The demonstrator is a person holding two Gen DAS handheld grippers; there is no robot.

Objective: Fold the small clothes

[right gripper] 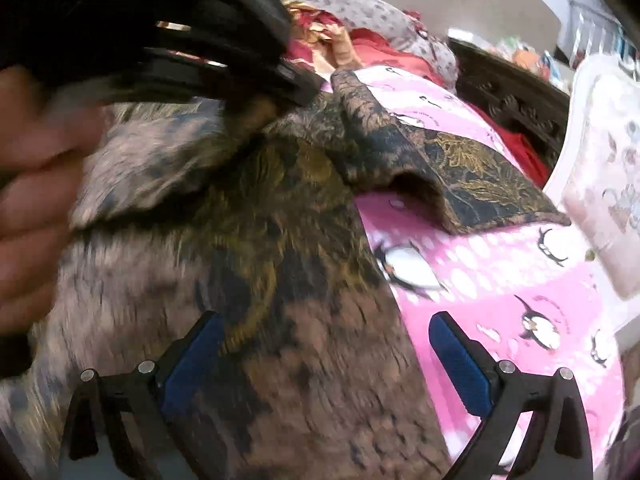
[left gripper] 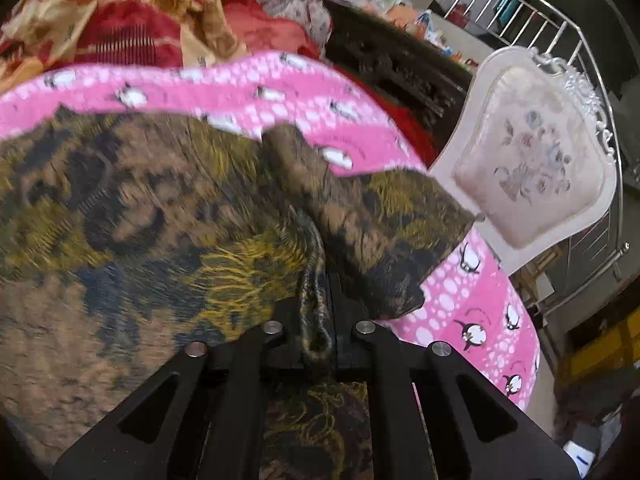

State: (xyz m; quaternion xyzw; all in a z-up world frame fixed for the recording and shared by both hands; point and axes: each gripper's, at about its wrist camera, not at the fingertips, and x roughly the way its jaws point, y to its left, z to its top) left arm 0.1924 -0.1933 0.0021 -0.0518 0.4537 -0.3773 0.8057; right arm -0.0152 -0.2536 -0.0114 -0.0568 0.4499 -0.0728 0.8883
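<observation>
Clamped tight, my left gripper (left gripper: 326, 320) has a bunched rope of the patterned garment (left gripper: 160, 208) pinched between its black fingers; the jaws are all but closed, with only that twisted wad of cloth between them. From the right wrist view I see the same gripper high at the upper left, its black linkage blurred, biting the garment's upper edge, with the person's hand (right gripper: 36, 200) wrapped behind it.

My right gripper (right gripper: 326, 364) hangs with its jaws spread wide. Its blue ribbed pads (right gripper: 192, 364) stand well apart, one over the garment and the other over the blanket, and nothing is gripped between them.

The garment is a soft, thin fabric printed in brown, dark blue and mustard yellow, with fine scribbled yellow lines like foliage. It lies spread across the pink blanket (left gripper: 472, 300), most of it flat and broad, while one sleeve (right gripper: 460, 176) sticks out to the right with a straight hem and a rolled, tunnel-like fold along its near edge. From the pinch point the cloth pulls into ridges.

The blanket looks fleecy, bright pink with white bubble dots and cartoon penguins. Beyond it sits a rumpled heap of red, orange and floral bedding (left gripper: 132, 20). To the right stands a white carved chair (left gripper: 532, 160) with a padded, flower-embroidered back, and behind it a shiny metal railing (left gripper: 560, 32).
</observation>
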